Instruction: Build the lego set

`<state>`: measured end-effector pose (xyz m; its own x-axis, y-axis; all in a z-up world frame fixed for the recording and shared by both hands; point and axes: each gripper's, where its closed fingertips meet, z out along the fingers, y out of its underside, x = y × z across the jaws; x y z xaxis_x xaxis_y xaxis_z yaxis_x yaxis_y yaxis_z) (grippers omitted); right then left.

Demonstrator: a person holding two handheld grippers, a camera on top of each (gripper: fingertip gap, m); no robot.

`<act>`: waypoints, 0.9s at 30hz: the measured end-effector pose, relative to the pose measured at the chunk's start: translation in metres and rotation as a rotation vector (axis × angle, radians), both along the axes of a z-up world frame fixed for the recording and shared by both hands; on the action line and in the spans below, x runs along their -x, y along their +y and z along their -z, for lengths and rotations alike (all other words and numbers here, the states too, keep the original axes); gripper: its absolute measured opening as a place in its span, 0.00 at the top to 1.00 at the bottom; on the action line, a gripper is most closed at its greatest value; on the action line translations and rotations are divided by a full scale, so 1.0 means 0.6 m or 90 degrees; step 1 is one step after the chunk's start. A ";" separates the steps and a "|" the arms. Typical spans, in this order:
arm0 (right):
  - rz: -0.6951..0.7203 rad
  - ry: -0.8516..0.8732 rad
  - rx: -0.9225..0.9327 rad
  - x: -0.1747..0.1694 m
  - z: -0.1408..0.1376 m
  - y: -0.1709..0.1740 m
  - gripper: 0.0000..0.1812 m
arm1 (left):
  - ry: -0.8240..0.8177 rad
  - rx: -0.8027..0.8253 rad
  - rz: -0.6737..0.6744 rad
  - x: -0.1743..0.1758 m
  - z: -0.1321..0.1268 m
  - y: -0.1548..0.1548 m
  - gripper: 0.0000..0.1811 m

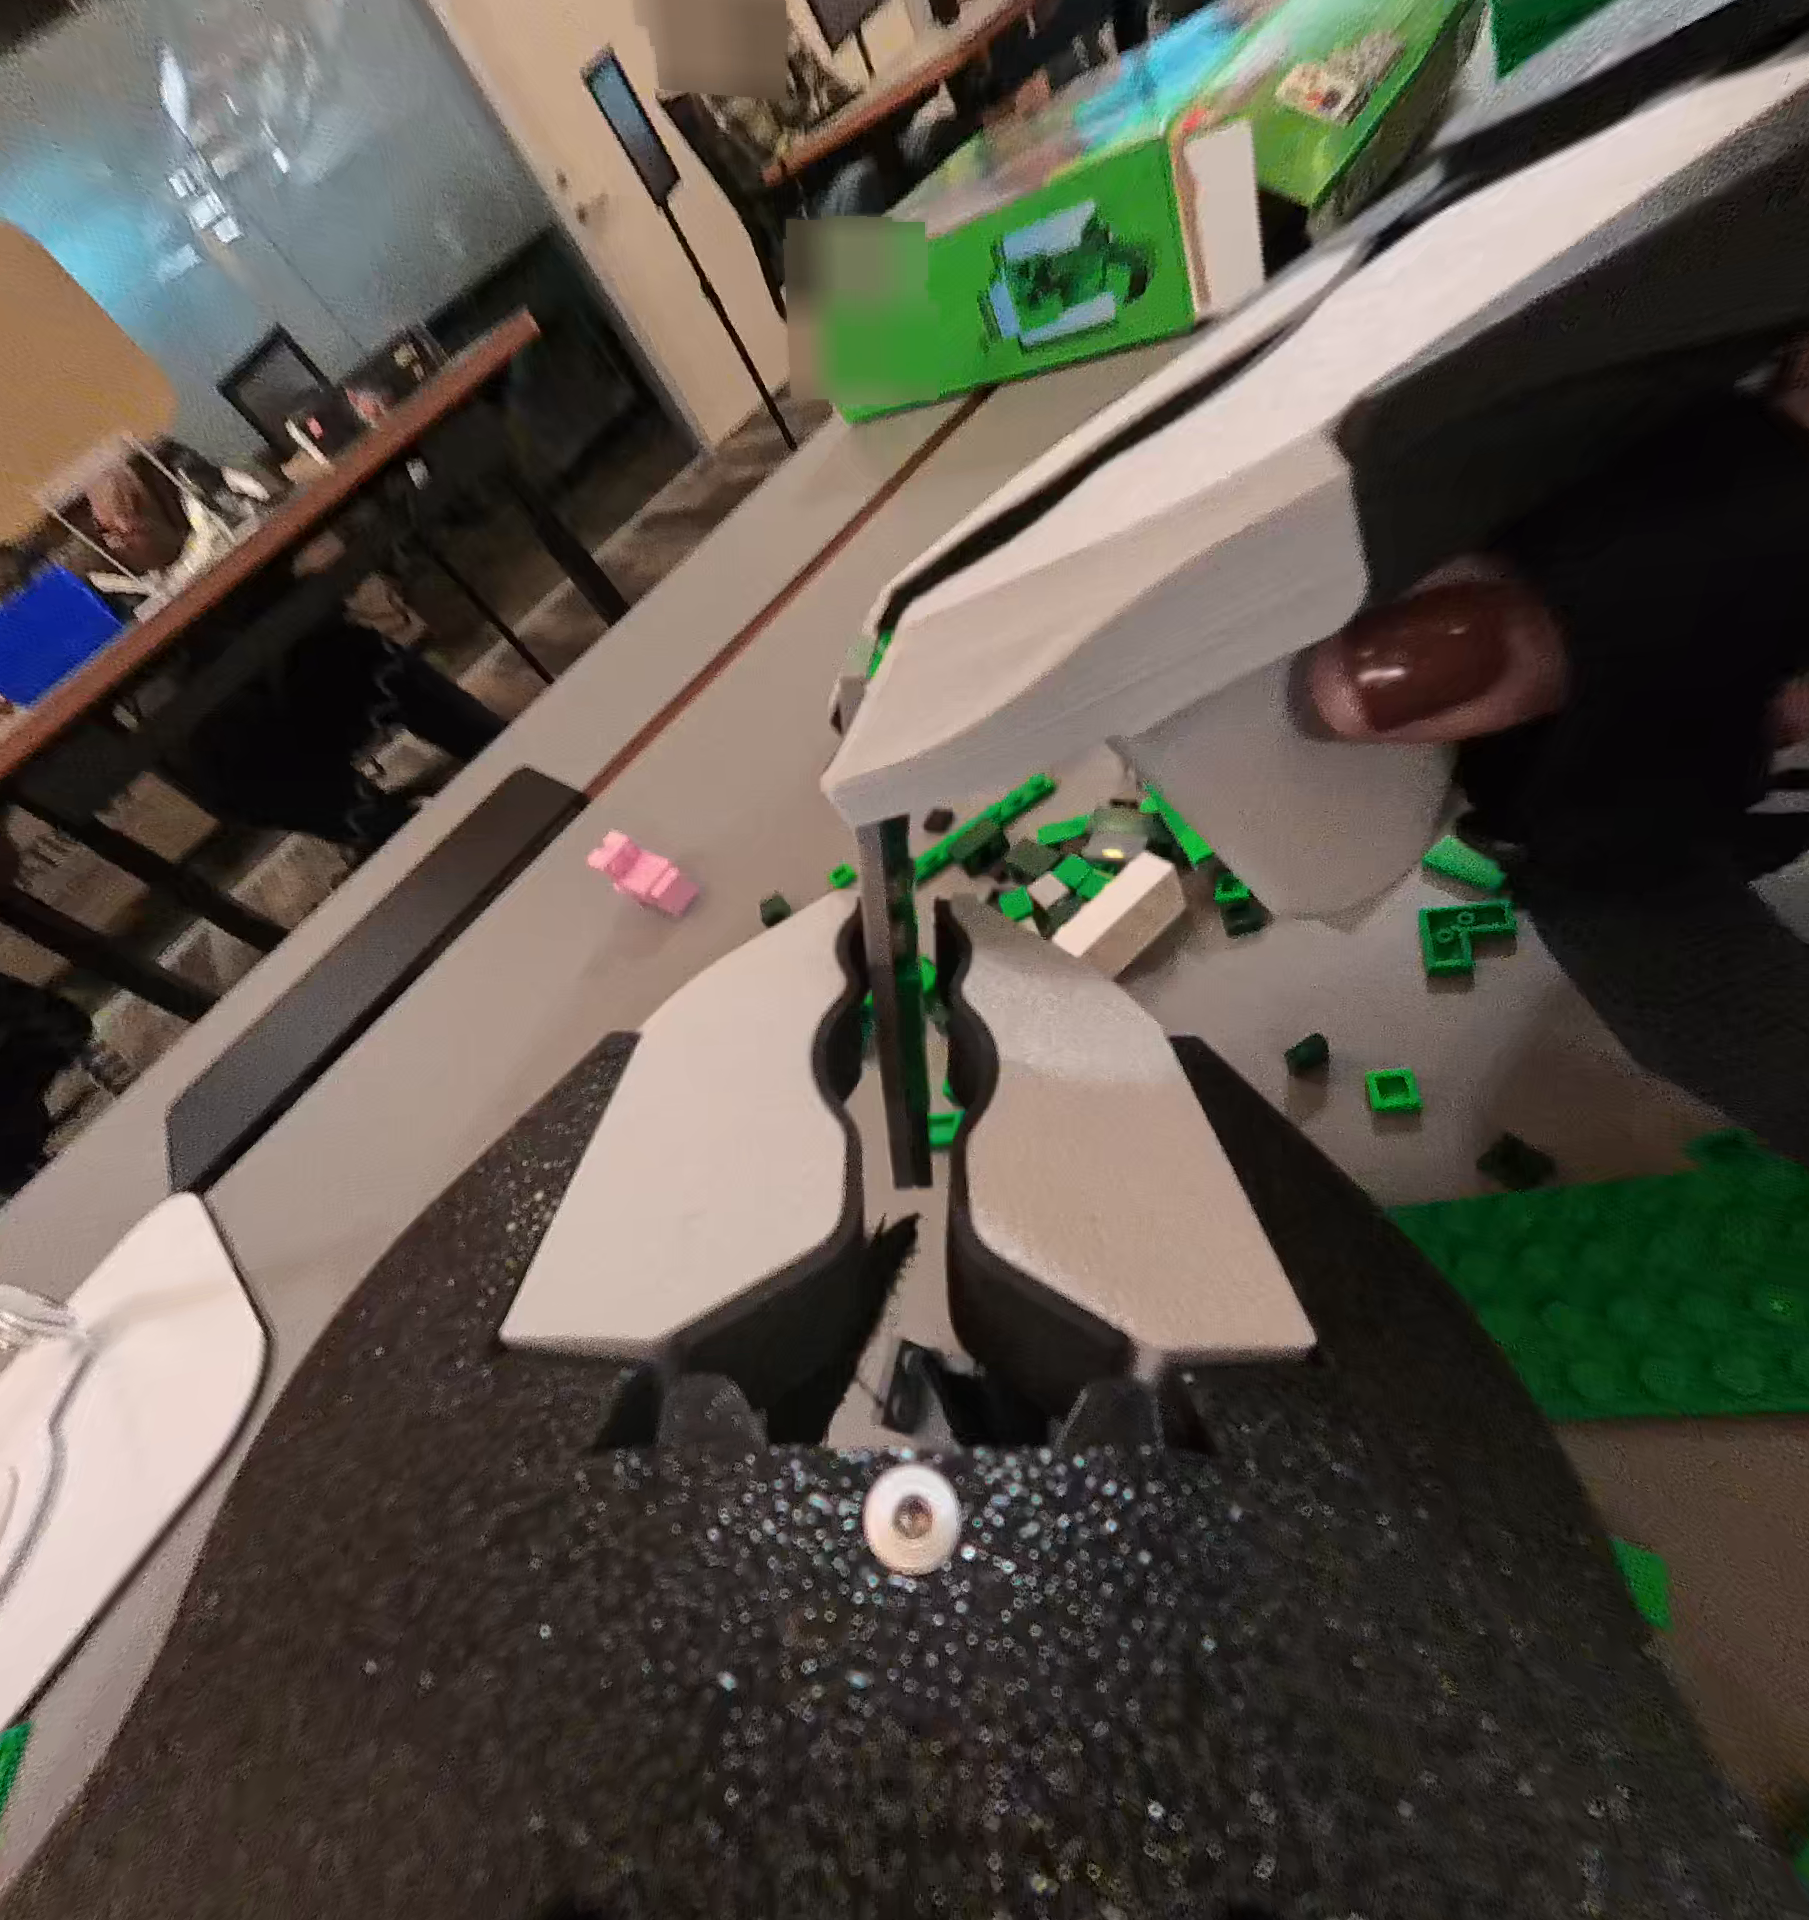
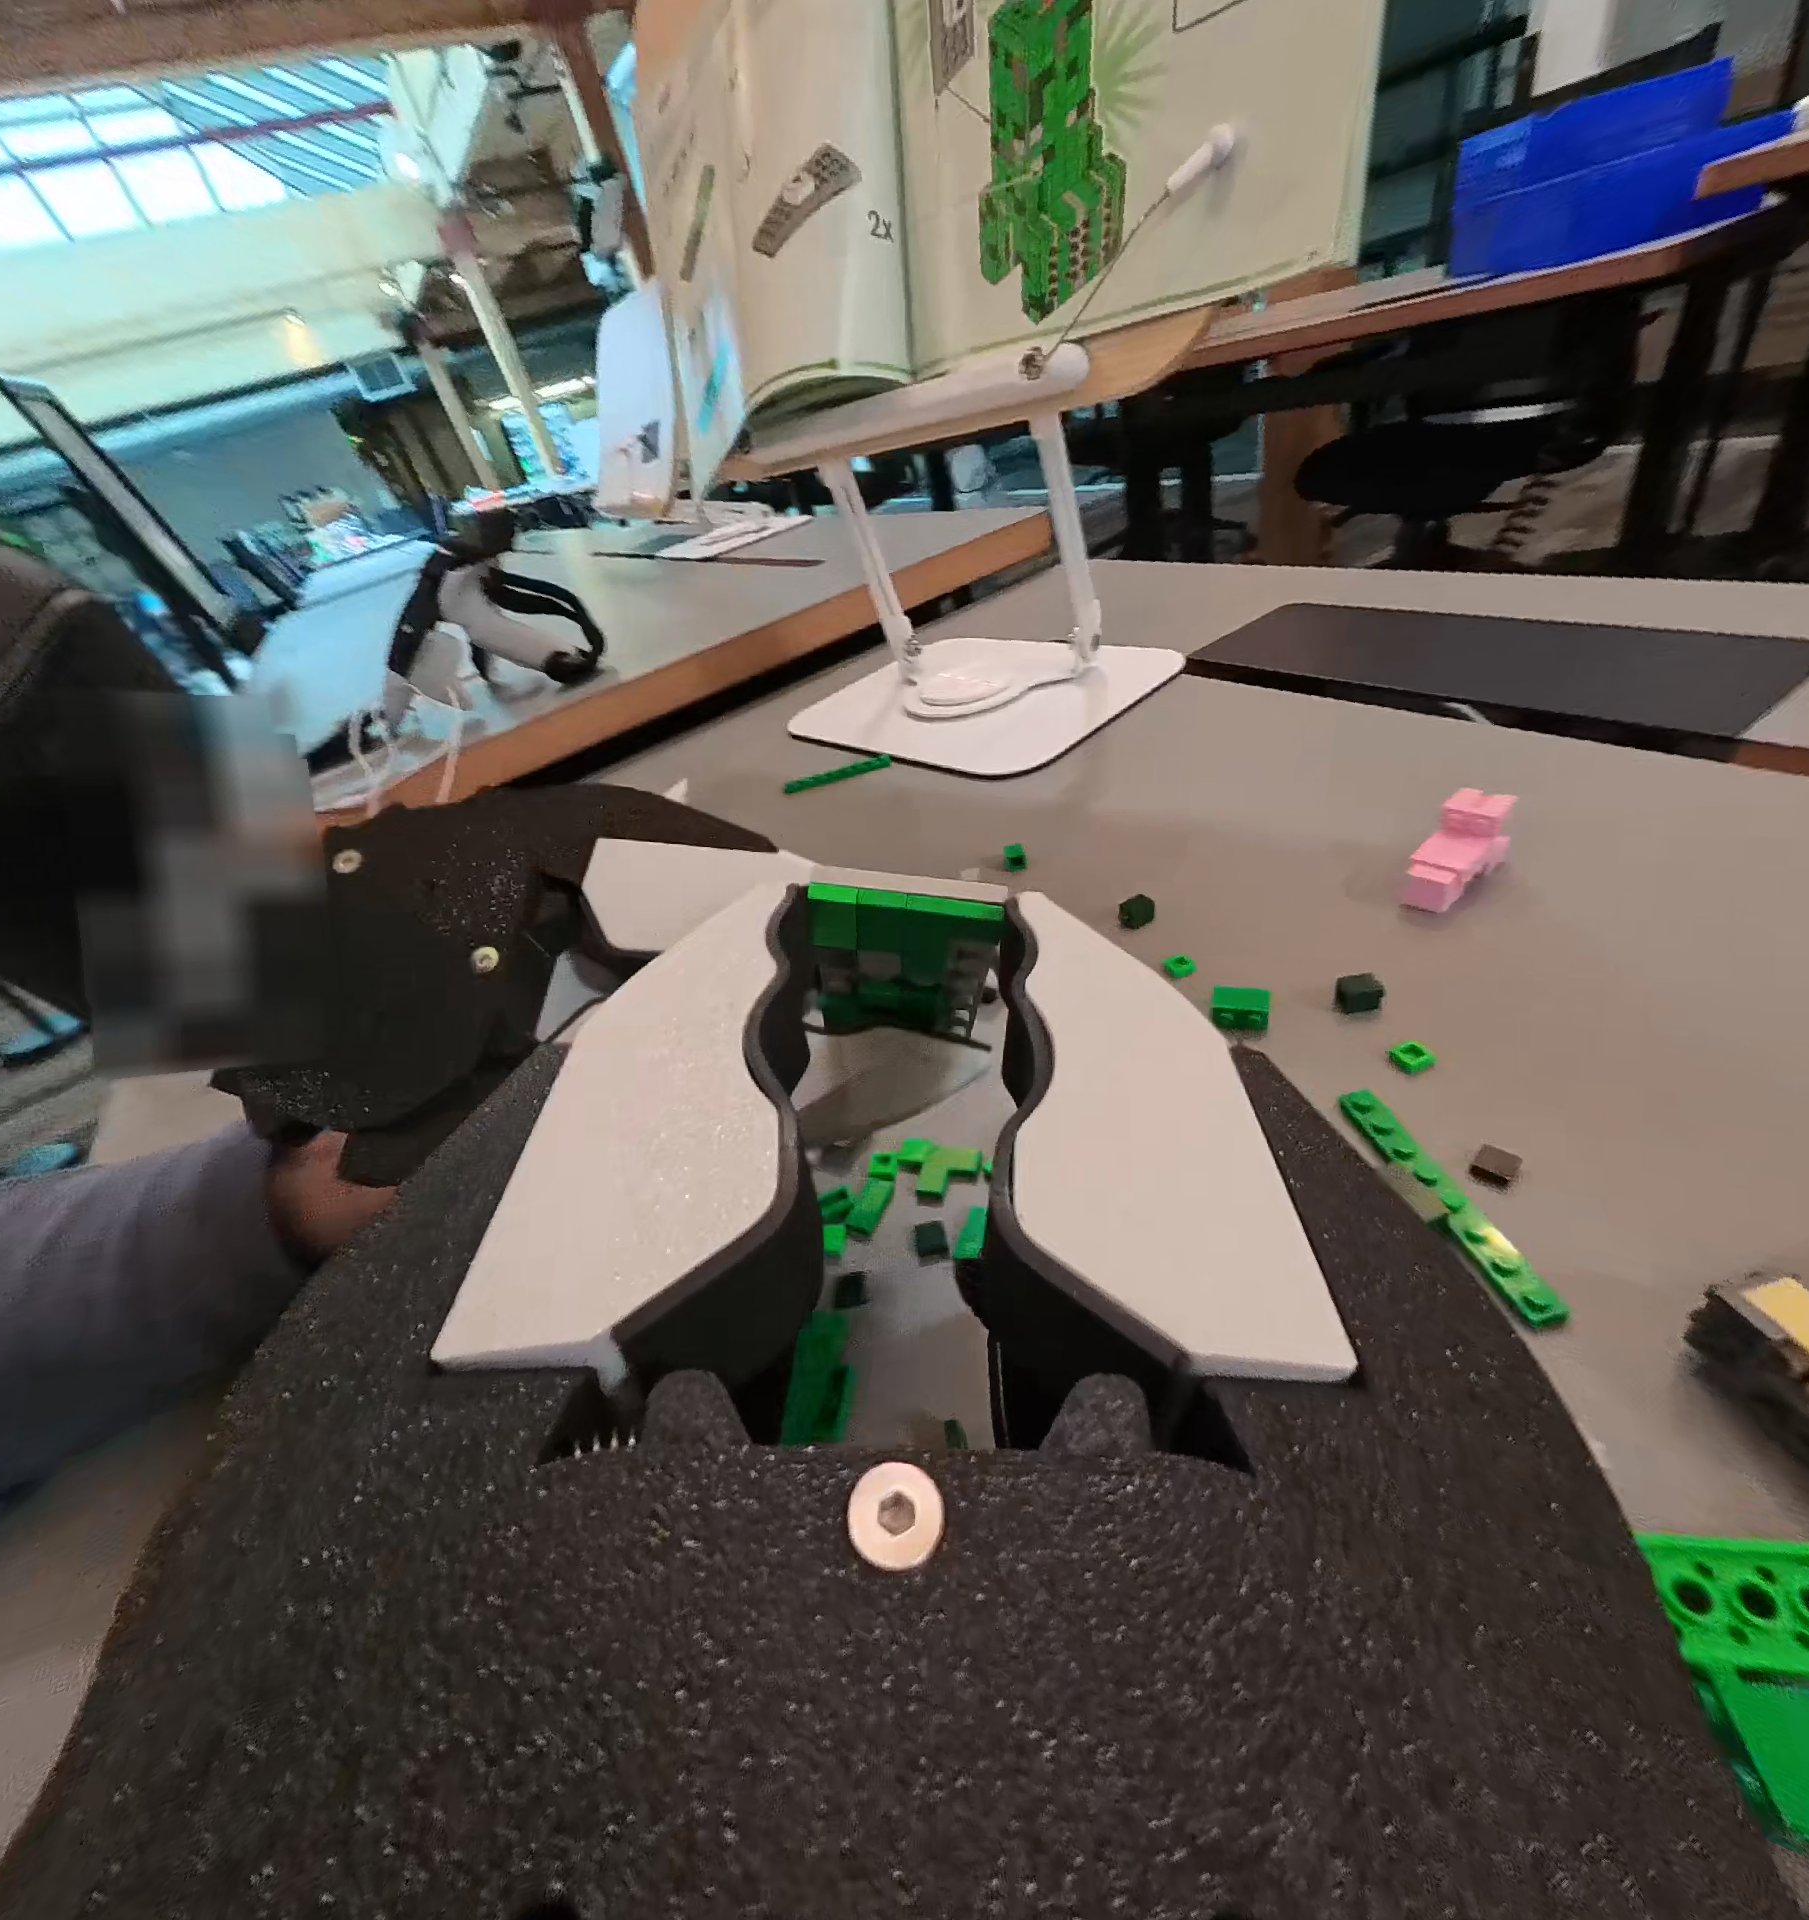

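Between both pairs of grey fingers, above the grey worktop (image 2: 1399, 831), sits the small green-and-dark-green brick assembly with a grey plate on top (image 2: 905, 925). The right gripper (image 2: 905, 935) clamps its tips against the assembly's two sides, jaws set to about its width. The left gripper (image 1: 900, 935) has its jaws drawn narrow on the same piece, seen edge-on in the left wrist view as a thin grey-and-green slab (image 1: 898, 1029); in the right wrist view this gripper comes in from the left, its black body (image 2: 432, 935) held by a hand under a grey sleeve.

Under and just beyond the held piece lies a scatter of small loose green and dark-green bricks (image 2: 921, 1174), with a white block (image 1: 1123, 914) among them. Right of that, a long green studded plate (image 2: 1451, 1205) lies flat, and a larger green baseplate (image 1: 1658, 1299) sits at the near right. A pink brick pig (image 2: 1456, 847) stands apart, further back on the right of the worktop.

Toward the far edge a white folding stand (image 2: 993, 696) holds an open instruction booklet (image 2: 1035, 177) — a green blocky figure is pictured on its page. A black mat (image 2: 1502, 665) lies beside the stand's base, and a green set box (image 1: 1045, 281) rests well beyond the loose bricks.
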<state>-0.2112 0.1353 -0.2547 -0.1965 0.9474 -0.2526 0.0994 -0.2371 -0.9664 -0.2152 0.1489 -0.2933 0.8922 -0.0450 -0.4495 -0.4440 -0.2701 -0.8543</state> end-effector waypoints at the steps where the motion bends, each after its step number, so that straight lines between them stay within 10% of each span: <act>1: -0.013 0.004 0.012 -0.001 -0.002 -0.002 0.82 | 0.011 -0.016 0.003 -0.003 -0.007 -0.001 0.96; 27: 0.070 -0.057 -0.150 0.010 0.021 -0.015 0.81 | -0.207 0.120 -0.015 -0.009 0.025 -0.008 0.97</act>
<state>-0.2174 0.1263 -0.2673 -0.0764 0.9965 -0.0343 0.1737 -0.0206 -0.9846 -0.2100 0.1441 -0.3082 0.9888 -0.0774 -0.1275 -0.1487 -0.4437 -0.8837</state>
